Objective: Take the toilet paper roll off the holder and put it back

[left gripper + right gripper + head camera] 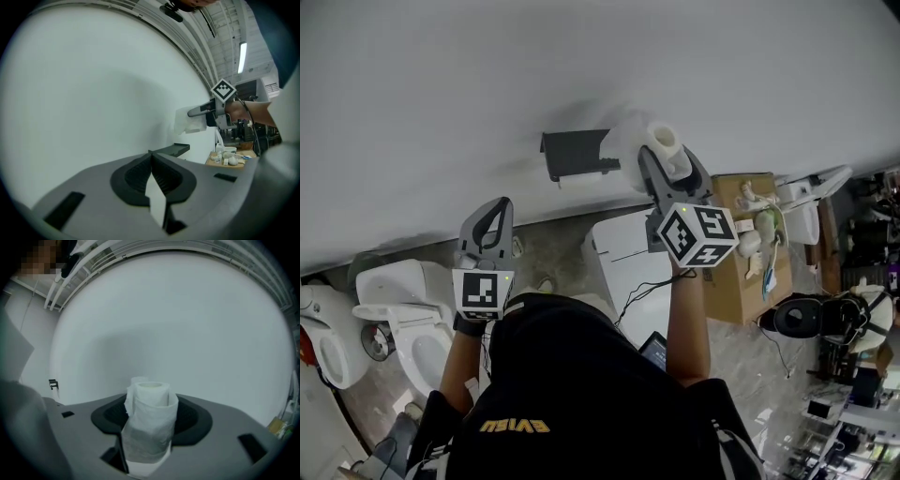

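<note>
**A:** White paper first. In the head view the white toilet paper roll (661, 141) is off the black wall-mounted holder (577, 153). It is held just to the right of the holder, close to the plain white wall (581, 66).

**B:** Held by what?

**A:** The right gripper (667, 164), whose grey jaws are clamped on the roll from both sides. The left gripper (494, 208) hangs lower and to the left, well apart from the holder.

**B:** And around them?

**A:** White ceramic toilets (403, 319) stand on the floor at the left. A brown cardboard box (741, 291) with small pale items on top is at the right. Only bare wall lies between roll and holder.

**B:** What does the left gripper view add?

**A:** Its own jaws are closed tip to tip with nothing between them. Past them the holder (172, 150) shows side-on as a flat dark shelf. Beyond it the roll (187, 123) hangs higher than the shelf, a height the head view does not give.

**B:** The right gripper view?

**A:** The roll (151, 423) stands upright between the pads with its hollow core on top and a loose sheet draped down the front. The holder (53, 384) is a tiny dark mark far left on the wall.
</note>
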Demonstrator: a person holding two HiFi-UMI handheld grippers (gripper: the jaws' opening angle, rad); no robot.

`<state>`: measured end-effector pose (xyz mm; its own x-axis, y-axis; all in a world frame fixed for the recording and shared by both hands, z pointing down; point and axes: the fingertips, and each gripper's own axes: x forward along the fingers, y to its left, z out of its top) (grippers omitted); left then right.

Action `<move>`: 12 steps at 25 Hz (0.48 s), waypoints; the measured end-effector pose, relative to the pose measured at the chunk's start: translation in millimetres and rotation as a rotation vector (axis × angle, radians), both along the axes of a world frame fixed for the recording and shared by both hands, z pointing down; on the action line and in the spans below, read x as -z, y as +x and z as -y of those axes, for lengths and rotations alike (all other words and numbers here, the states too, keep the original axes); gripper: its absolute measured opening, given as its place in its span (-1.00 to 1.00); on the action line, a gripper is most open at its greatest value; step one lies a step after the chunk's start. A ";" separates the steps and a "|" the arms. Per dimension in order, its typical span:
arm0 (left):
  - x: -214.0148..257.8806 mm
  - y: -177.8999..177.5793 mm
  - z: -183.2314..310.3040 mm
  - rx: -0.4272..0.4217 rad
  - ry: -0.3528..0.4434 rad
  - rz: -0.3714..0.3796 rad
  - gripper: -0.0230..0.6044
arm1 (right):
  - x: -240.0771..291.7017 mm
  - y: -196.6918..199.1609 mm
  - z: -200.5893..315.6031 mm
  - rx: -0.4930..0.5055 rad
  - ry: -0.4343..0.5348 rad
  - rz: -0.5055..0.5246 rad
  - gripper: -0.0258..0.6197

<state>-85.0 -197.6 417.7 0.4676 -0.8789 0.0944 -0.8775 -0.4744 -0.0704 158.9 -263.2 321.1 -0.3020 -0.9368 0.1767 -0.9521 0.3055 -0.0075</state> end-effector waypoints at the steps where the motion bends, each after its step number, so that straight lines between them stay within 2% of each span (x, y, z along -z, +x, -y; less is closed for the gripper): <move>1: 0.4 -1.0 -0.6 0.004 0.001 0.001 -0.89 | -0.3 -4.1 3.3 0.010 0.002 -0.004 -0.14; 12: -2.0 -29.4 -2.2 0.083 -0.001 0.003 -0.89 | -22.6 -48.4 38.5 0.099 -0.014 -0.011 -0.14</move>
